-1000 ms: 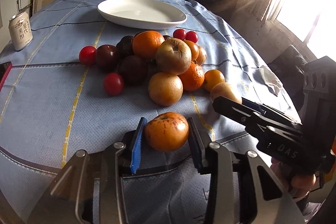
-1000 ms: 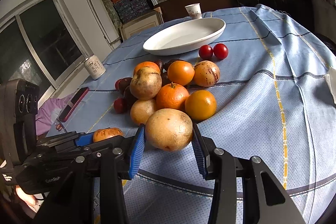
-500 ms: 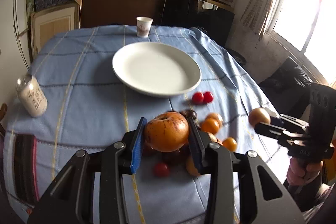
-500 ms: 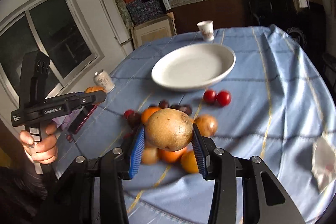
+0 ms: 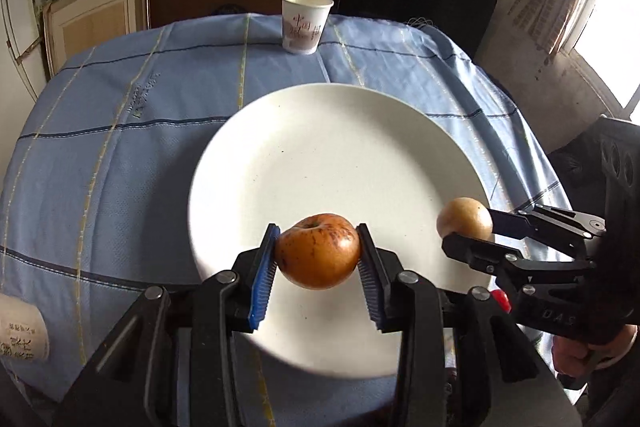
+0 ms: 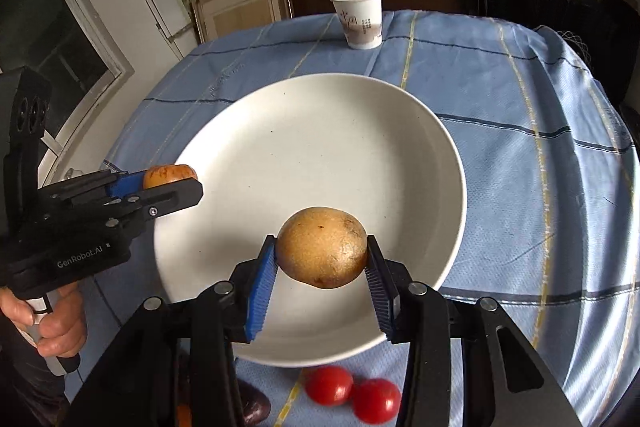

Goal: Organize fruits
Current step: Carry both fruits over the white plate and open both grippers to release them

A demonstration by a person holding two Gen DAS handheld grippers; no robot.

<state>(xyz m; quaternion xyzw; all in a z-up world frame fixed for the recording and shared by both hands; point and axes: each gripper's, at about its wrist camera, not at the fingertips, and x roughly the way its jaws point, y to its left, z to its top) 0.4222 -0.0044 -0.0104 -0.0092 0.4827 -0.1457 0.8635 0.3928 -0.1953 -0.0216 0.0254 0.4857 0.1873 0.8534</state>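
Observation:
My left gripper (image 5: 318, 257) is shut on an orange-brown apple (image 5: 318, 255), held in the air above the near part of the white plate (image 5: 340, 147). My right gripper (image 6: 322, 253) is shut on a yellow-brown russet fruit (image 6: 322, 247), also above the plate (image 6: 312, 155). In the left wrist view the right gripper (image 5: 466, 231) with its fruit (image 5: 464, 223) hangs over the plate's right rim. The right wrist view shows the left gripper (image 6: 176, 183) with its apple (image 6: 168, 175) at the plate's left rim. The plate holds no fruit.
A paper cup (image 5: 306, 23) stands beyond the plate on the blue checked tablecloth (image 5: 120, 147). Two red cherry tomatoes (image 6: 352, 393) and a dark plum (image 6: 254, 407) lie just before the plate's near rim. A can (image 5: 22, 335) stands at the left edge.
Both grippers have carried their fruits away from the fruit pile, forward to above the plate. The pile has dropped out of view behind them. Neither grip has changed.

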